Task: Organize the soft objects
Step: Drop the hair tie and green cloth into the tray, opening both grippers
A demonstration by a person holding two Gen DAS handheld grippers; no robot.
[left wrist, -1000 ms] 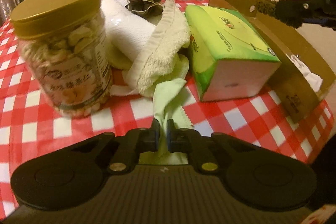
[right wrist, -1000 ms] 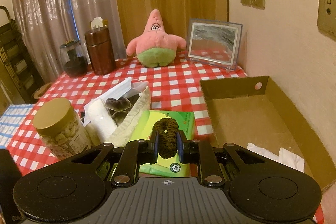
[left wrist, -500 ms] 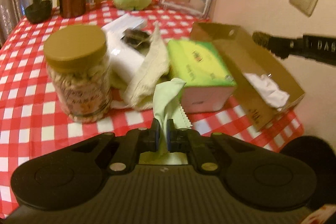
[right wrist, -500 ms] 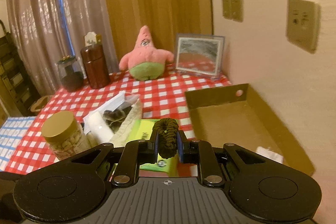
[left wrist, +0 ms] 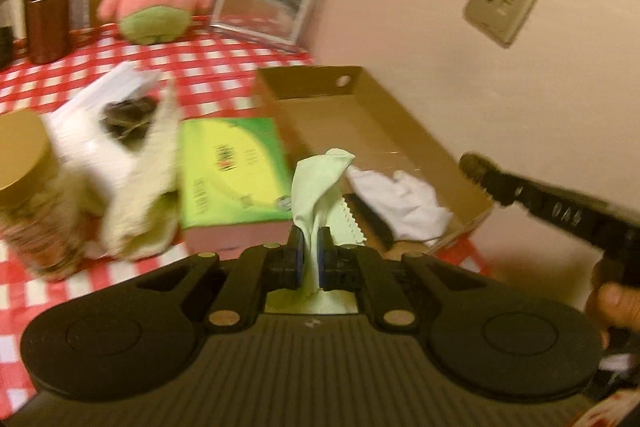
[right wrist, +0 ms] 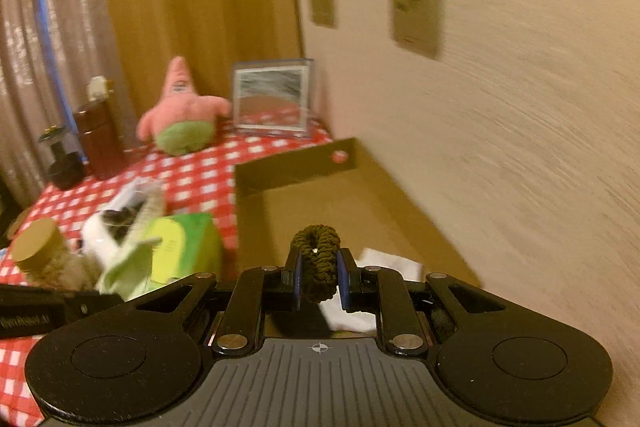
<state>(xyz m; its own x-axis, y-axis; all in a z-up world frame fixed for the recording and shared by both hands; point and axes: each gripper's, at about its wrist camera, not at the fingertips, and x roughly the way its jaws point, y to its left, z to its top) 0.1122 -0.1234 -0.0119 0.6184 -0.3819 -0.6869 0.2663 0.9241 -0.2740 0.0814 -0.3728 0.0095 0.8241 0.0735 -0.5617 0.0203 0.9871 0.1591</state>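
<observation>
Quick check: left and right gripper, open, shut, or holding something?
Left gripper: shut on the light green cloth.
Right gripper: shut on the dark scrunchie.

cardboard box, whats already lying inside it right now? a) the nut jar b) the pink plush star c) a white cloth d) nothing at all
c: a crumpled white cloth lies on the floor of the cardboard box, at its near end, while the other listed things stand on the checked tablecloth outside it.
</observation>
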